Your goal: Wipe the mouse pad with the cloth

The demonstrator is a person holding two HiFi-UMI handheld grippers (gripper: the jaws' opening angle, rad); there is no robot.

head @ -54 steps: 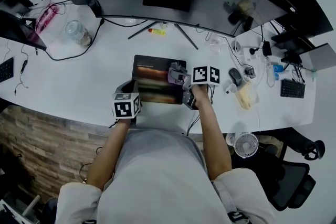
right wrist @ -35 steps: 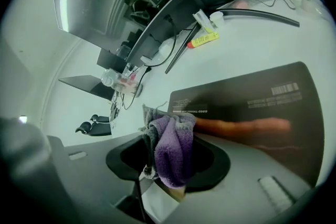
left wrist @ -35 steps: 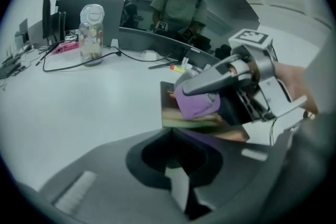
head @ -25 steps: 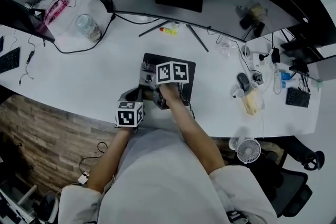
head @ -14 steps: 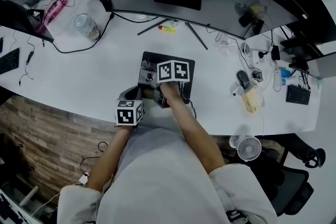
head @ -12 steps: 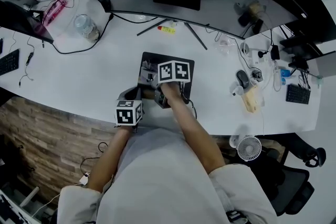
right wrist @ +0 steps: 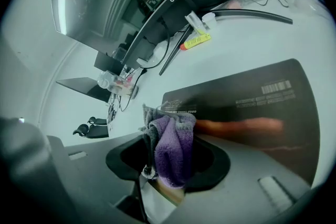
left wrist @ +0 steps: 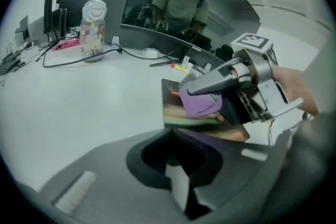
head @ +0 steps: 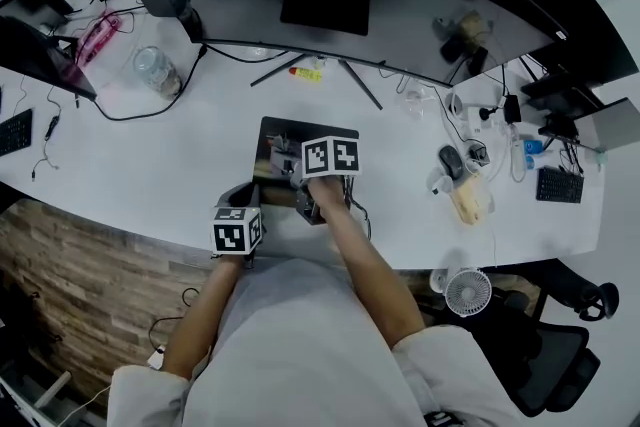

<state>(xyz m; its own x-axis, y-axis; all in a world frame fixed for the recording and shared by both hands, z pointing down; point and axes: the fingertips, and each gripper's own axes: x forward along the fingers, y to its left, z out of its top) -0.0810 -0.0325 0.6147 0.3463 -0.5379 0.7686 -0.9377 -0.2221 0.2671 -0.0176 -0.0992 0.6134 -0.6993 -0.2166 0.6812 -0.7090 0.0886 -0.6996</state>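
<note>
Right gripper view, right tongs clamped on purple cloth, cloth on mouse pad, 9 o'clock side, left tongs closed, empty, by its 7 o'clock corner

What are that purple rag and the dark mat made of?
The cloth looks like microfibre or terry: matte purple and grey, fuzzy pile, soft folds. The mouse pad looks like a thin sheet with a smooth, slightly glossy printed top; plastic or coated rubber, I cannot tell.
</note>
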